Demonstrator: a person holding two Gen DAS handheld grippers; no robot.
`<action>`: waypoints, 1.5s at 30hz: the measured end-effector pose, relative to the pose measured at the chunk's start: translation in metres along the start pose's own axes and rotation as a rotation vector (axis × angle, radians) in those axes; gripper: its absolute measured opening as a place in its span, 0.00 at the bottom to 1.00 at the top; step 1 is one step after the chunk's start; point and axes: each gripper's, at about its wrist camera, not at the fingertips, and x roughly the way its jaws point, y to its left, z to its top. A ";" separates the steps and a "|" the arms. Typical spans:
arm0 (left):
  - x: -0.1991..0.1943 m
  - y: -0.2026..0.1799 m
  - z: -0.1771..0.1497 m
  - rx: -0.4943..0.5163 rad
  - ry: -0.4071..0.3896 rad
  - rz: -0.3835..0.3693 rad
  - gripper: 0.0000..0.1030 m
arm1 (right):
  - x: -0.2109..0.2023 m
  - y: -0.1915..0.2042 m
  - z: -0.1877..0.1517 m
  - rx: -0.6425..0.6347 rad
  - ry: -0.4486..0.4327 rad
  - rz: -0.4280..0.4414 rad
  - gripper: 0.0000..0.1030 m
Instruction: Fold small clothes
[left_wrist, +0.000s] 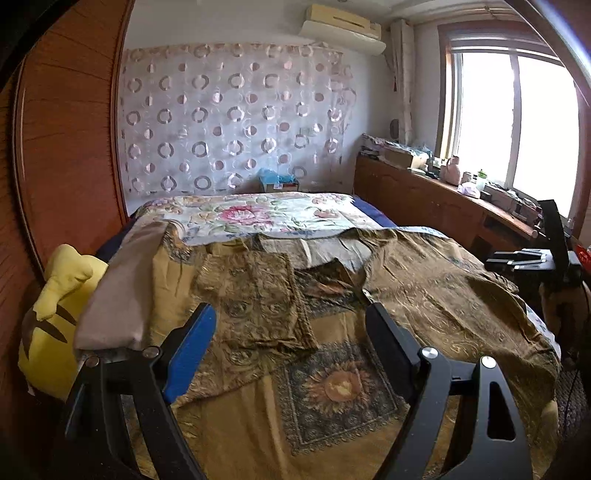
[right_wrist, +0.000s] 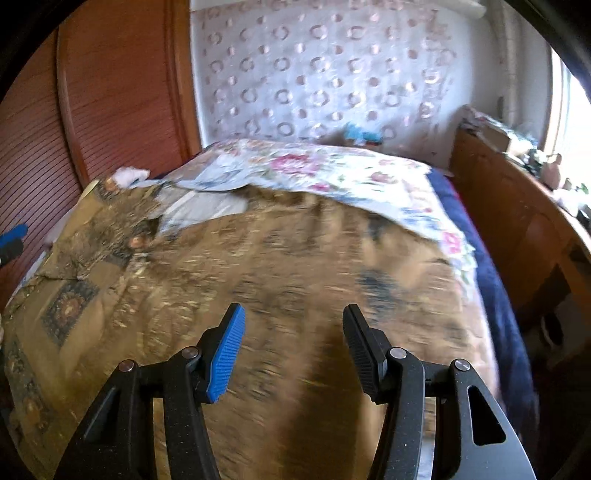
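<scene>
Both grippers empty rn, jaws apart: left gripper (left_wrist: 291, 314) wide, right gripper (right_wrist: 293, 314) about halfway. Folded cloth (left_wrist: 255, 299) lies on the bed cover (left_wrist: 443, 295), just ahead of the left one. Imo press edges flat, keep corners lined up.

Open room across the bed's (left_wrist: 332, 435) middle; hemmed by wardrobe (left_wrist: 70, 147) at left edge, wooden cabinet (left_wrist: 424, 203) at right.
</scene>
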 end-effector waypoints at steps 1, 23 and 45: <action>0.001 -0.002 -0.001 0.003 0.006 -0.007 0.81 | -0.004 -0.011 -0.003 0.013 0.002 -0.023 0.55; 0.007 -0.055 -0.016 0.086 0.076 -0.091 0.81 | -0.017 -0.099 -0.054 0.206 0.114 -0.062 0.48; 0.012 -0.058 -0.024 0.092 0.114 -0.088 0.81 | -0.048 -0.017 -0.018 -0.028 -0.051 -0.016 0.07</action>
